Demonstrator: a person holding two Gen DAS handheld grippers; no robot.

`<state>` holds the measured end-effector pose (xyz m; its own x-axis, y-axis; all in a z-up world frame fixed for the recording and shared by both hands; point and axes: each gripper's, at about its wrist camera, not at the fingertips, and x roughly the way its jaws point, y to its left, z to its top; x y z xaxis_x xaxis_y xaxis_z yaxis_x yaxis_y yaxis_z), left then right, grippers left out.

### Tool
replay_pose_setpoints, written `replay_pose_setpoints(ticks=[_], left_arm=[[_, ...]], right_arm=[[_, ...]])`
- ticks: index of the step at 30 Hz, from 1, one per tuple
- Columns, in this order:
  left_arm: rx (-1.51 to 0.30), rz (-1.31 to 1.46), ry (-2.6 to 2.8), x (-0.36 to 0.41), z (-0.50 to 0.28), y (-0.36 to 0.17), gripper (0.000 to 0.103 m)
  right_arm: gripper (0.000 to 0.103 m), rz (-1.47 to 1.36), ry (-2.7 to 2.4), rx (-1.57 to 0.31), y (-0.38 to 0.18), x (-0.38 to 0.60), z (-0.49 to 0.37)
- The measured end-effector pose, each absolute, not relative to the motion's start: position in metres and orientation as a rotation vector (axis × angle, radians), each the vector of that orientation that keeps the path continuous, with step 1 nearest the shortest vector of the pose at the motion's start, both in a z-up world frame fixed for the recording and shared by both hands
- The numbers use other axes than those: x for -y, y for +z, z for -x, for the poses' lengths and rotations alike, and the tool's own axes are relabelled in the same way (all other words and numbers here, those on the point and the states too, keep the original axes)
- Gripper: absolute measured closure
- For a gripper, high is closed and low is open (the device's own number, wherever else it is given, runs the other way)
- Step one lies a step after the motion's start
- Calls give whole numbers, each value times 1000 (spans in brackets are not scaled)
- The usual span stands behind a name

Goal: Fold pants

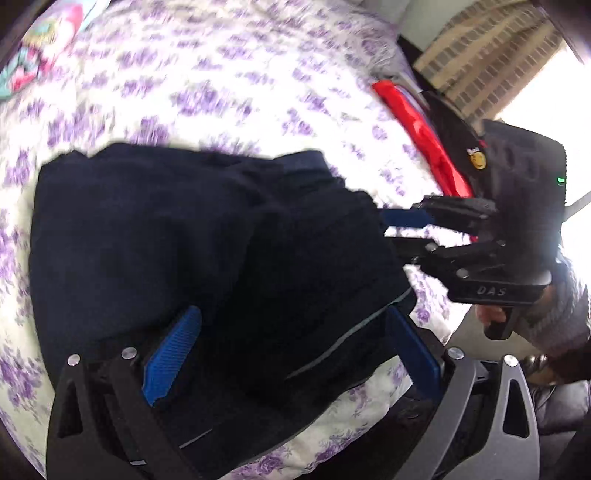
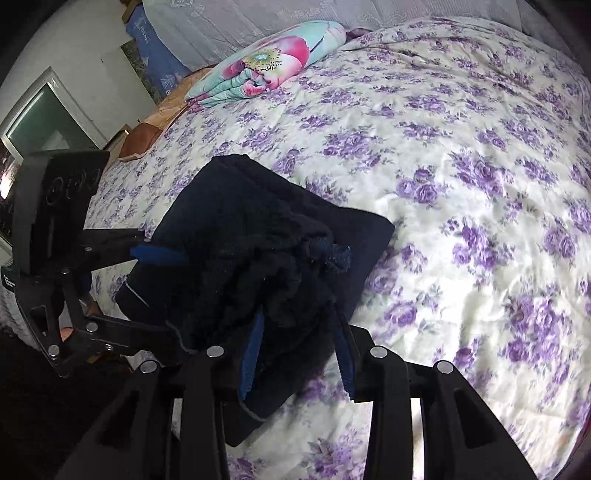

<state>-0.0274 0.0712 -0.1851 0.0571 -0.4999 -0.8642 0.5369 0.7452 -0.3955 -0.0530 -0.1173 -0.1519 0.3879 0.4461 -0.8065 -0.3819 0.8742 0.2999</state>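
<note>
The pants are dark navy, soft and thick-looking, folded into a bulky stack with a rumpled upper layer and a thin pale piping line along one hem. They lie on the bed near its near edge, toward the near left corner as the right wrist view shows it. The bed cover is a cream quilt printed with purple roses, lightly creased and puffy.

The left tongs stand wide, their ribbed blue pads spread on either side of a thick fold of the pants, with cloth lying between them. The right tongs are narrow, their blue fingers pressed into a bunched edge of the same cloth, gripping it. Each tool is black, with bolted link arms, and each reaches into the other's view from the side.

At the far left of the bed sits a folded blanket in turquoise with big pink flowers. A shiny red fabric lies along the right edge. Beyond it a bright window shows a tall building. A white lace-like cover runs behind the head of the bed
</note>
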Motion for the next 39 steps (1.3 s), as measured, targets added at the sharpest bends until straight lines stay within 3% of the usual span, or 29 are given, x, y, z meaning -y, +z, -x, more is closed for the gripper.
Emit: replay_pose_setpoints(ticks=[5, 12, 21, 24, 27, 31, 33, 39], left_arm=[[-1290, -206, -789, -53, 40, -195, 4], [-1281, -231, -789, -53, 48, -199, 4], [-1202, -3, -787, -101, 38, -158, 7], [-1252, -19, -732, -99, 29, -173, 7], [-1291, -63, -735, -93, 28, -187, 6], [-1285, -225, -785, -80, 42, -194, 5], [-1293, -290, -815, -71, 47, -197, 5], [-1293, -248, -834, -86, 42, -195, 5]], right_arm=[[65, -91, 461, -1002, -147, 129, 36], [54, -176, 426, -1013, -166, 135, 10], [53, -290, 461, -1013, -132, 153, 57], [58, -348, 542, -1034, -131, 140, 73], [74, -320, 579, -1080, -142, 112, 78], [87, -324, 545, -1146, -158, 108, 88], [91, -349, 550, -1185, -162, 114, 96], [88, -456, 521, -1194, -168, 125, 95]])
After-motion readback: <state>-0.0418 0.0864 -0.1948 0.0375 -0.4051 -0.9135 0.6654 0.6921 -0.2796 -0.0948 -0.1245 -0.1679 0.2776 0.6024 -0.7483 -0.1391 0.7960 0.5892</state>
